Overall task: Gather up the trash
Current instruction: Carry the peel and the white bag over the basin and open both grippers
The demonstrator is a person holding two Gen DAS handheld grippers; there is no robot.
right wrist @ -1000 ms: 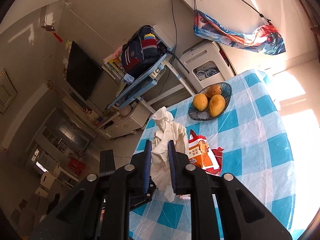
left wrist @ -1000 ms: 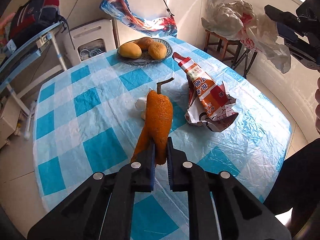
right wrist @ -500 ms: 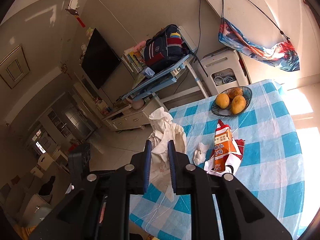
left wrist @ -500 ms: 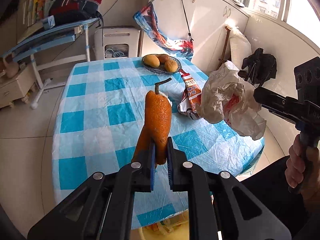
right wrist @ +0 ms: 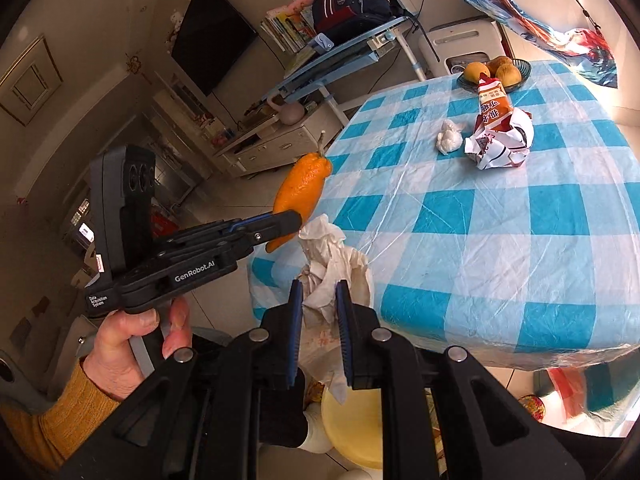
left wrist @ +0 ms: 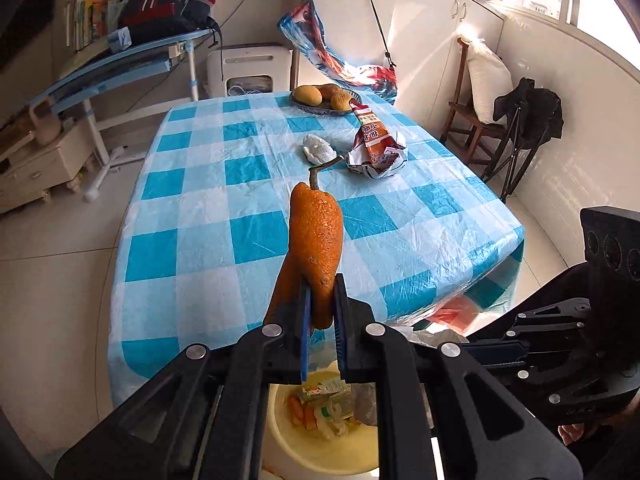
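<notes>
Left gripper [left wrist: 320, 316] clamped tight on the lower end of an orange peel [left wrist: 314, 248], stem up, carried off the table edge and above the yellow bin [left wrist: 320, 436]. Right gripper [right wrist: 318, 320] pinched narrow on a crumpled white plastic bag [right wrist: 332, 268], likewise hanging over the bin [right wrist: 352, 432]. Still lying on the checked tablecloth [right wrist: 500, 240]: a crushed snack wrapper [right wrist: 500, 136] and, just beside it, a small white wad [right wrist: 448, 140].

Likely trouble: both loads crowding one bin mouth, grippers knocking together; bag released off-centre, draping over the rim or sliding to the floor; peel, held only by its tip, swinging and falling wide of the opening.
</notes>
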